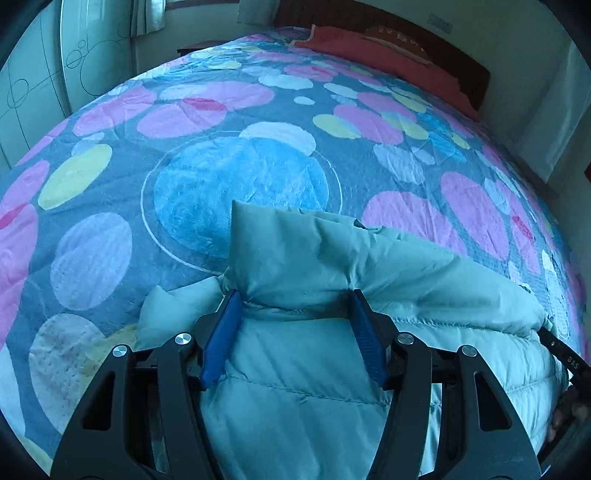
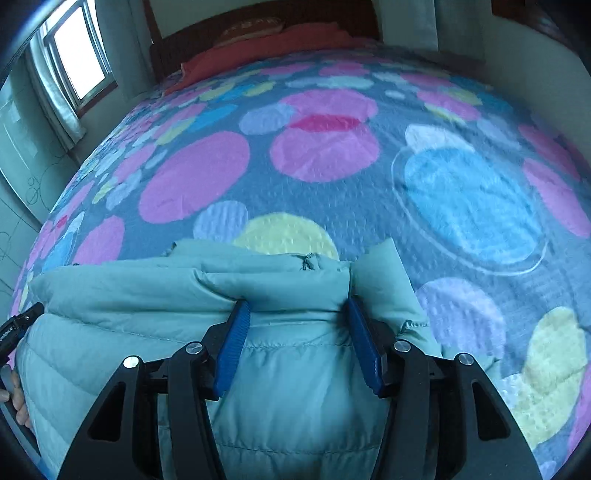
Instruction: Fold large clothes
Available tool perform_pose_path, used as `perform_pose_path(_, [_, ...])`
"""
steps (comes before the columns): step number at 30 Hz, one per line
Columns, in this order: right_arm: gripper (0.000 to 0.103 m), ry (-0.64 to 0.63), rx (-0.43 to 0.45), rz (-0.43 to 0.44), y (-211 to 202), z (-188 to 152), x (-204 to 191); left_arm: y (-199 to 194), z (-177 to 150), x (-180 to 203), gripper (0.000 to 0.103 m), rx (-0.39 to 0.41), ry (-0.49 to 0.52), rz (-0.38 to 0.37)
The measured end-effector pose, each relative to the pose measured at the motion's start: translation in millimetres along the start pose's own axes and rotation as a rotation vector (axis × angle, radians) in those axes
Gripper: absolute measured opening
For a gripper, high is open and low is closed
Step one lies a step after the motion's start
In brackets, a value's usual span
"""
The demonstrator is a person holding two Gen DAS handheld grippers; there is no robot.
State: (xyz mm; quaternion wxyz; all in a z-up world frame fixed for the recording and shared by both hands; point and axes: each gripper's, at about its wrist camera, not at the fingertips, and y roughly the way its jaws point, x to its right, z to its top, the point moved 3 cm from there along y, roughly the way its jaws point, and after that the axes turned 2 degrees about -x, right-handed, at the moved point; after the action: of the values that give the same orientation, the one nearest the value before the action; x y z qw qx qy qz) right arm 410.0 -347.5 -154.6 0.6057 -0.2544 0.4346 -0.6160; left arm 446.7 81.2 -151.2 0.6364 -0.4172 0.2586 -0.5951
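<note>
While the jacket (image 1: pixel 314 332) lies bunched at the near edge of the bed (image 1: pixel 221 147), I have both tools on it. My left gripper (image 1: pixel 295 302) has its blue pads (image 1: pixel 221 339) set wide, and a thick roll of the pale teal quilted fabric fills the whole gap between them; the cloth puckers where it meets each pad, so I am grasping the jacket there with the jaws far from closed. A flap of the same fabric stands up just beyond the tips. At the right edge of that view the other tool's black body shows beside the jacket.

My right gripper (image 2: pixel 295 306) stands the same way: pads (image 2: pixel 231 350) spread, a fat fold of jacket (image 2: pixel 295 369) packed between them and creased at both sides, so it too grips the jacket. A small dark zip pull (image 2: pixel 306 261) sits on the fold just past the tips, and a loose corner of cloth rises to the right of the right pad.

The bed's cover, dark blue with big pink, yellow and blue circles, stretches away to a red pillow (image 2: pixel 266 48) at a dark headboard (image 2: pixel 258 22). A window (image 2: pixel 77 55) shows at the upper left of the right view.
</note>
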Motion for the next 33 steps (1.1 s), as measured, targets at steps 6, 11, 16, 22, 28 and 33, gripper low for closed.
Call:
perform_pose_path(6, [0.055, -0.025, 0.042, -0.006, -46, -17, -8, -46, -14, 3, 0.059, 0.057, 0.018, -0.05])
perform_pose_path(11, [0.055, -0.076, 0.023, -0.063, -45, -50, -5, -42, -39, -6, 0.059, 0.043, 0.026, -0.047])
perform_pose_path(16, [0.055, -0.016, 0.023, -0.013, -54, -51, 0, -42, -39, -9, 0.06, 0.014, -0.001, -0.068])
perform_pose_path(22, [0.055, 0.064, 0.066, 0.039, -105, -85, 21, -89, -68, -38, 0.064, 0.065, -0.085, -0.118])
perform_pose_path(28, [0.059, 0.151, 0.075, 0.048, -139, -130, 47, -116, -129, -84, 0.066, 0.052, -0.274, -0.139])
perform_pose_path(33, [0.061, 0.247, 0.054, 0.088, -146, -163, 61, -119, -169, -104, 0.072, 0.014, -0.406, -0.206])
